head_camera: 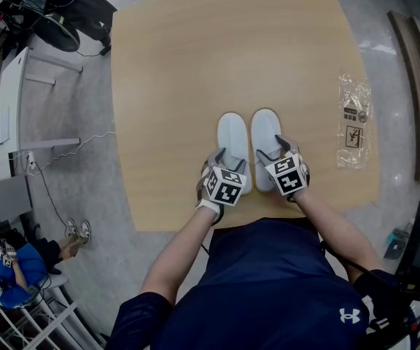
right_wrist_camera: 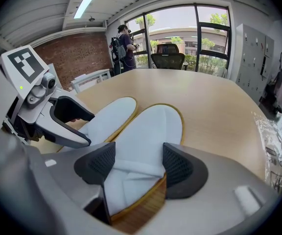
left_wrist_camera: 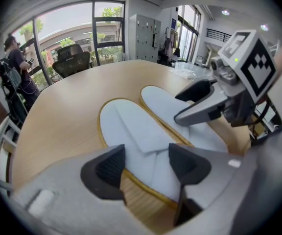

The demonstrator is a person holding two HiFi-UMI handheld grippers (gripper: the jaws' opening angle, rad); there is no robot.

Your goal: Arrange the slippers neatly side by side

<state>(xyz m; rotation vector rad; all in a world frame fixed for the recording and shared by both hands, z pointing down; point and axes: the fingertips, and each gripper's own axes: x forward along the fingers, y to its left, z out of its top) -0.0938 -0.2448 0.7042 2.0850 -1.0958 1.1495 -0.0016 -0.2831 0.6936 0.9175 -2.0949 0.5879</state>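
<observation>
In the head view, the two white slippers are lying flat on the bench [head_camera: 195, 64], near the edge closest to the person. The left slipper [head_camera: 233, 141] and the right slipper [head_camera: 266, 133] are lying right beside each other with their toes pointing away. They look almost lined up, so I think the job is nearly done. The left gripper [head_camera: 230, 160] is sitting over the heel of the left slipper. The right gripper [head_camera: 275, 150] is sitting over the heel of the right one. Each gripper is looking after its own slipper, so both can be nudged straight together. A see-through plastic bag [head_camera: 354, 122] is lying well off to the right.

In the left gripper view, the left gripper [left_wrist_camera: 148, 163] is spread open. The heel of the left slipper [left_wrist_camera: 131, 126] is lying under the gap. One jaw is over the slipper's yellow edge and the other is over its white cloth. It is not squeezing anything. The right slipper [left_wrist_camera: 165, 104] is lying next to it, with the right gripper [left_wrist_camera: 195, 102] above.

In the right gripper view, the right gripper [right_wrist_camera: 138, 163] is spread open too. The heel of the right slipper [right_wrist_camera: 148, 131] is filling the gap between its jaws. I cannot tell if the jaws are touching its sides. The left slipper [right_wrist_camera: 109, 116] is lying close beside it, under the left gripper [right_wrist_camera: 67, 116]. Holding at the heels is a good way to turn the toes so they match.
</observation>
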